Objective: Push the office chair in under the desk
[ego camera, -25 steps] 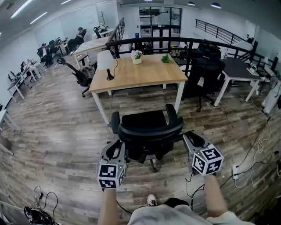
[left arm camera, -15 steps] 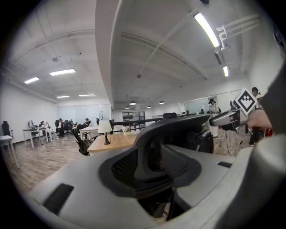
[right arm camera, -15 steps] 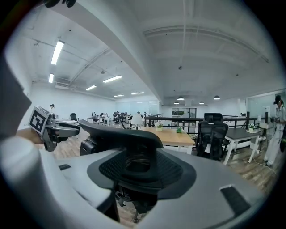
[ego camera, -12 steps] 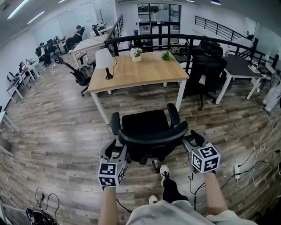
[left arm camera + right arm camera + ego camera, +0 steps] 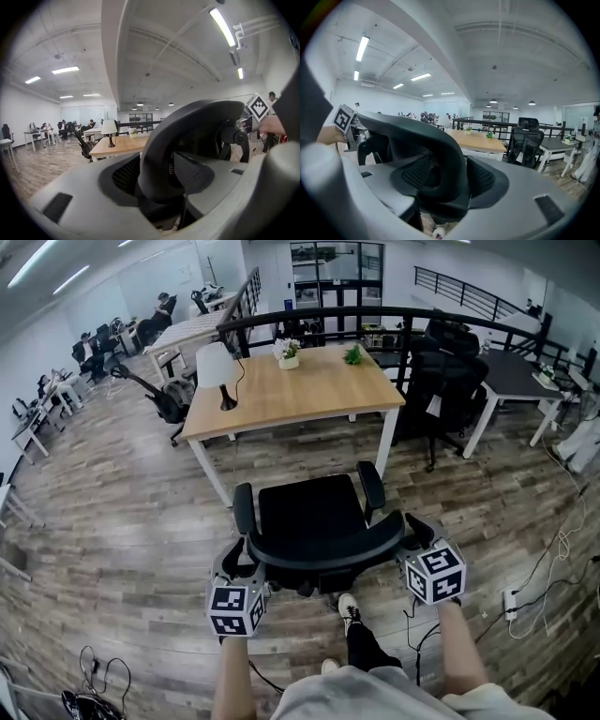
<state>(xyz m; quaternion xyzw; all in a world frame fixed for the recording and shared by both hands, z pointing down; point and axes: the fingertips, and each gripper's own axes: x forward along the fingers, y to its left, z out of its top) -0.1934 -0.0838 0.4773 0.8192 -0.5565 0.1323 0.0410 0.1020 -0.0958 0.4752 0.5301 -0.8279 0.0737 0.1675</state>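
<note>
**Office chair** (image 5: 312,514): black, with a mesh back and two armrests. It stands on the wood floor (image 5: 122,521) just short of the bench's near edge, not under it. A strip of floor shows between the seat and the bench. The seat faces the bench and the curved backrest faces the person.

**Left hand-held gripper** (image 5: 246,562): at the left end of the backrest's top rim, marker cube toward the person. Its jaws are opening, one on each side of the rim, with the rim between them.

**Right hand-held gripper** (image 5: 411,532): at the right end of the same rim. Its jaws are likewise opening with the rim between them.

**Person:** two bare forearms run back from the cubes. One shoe (image 5: 348,607) is planted on the floor below the backrest, near the chair's base.

**Bench** (image 5: 300,395): light wood top on white legs, beyond the chair.

- Table lamp (image 5: 217,364): white shade and dark stem, at the left far corner.
- Potted flowers (image 5: 287,352): at the far edge.
- Small green plant (image 5: 353,357): also at the far edge, to the right of the flowers.

**Surroundings:**

- Black railing (image 5: 375,319): curves behind the bench.
- Second black chair (image 5: 452,371): to the right of the bench, beside a dark table (image 5: 511,381).
- Cables and a power strip (image 5: 511,600): lying on the floor at the right.
- Further desks with seated people: along the far left wall.
</note>
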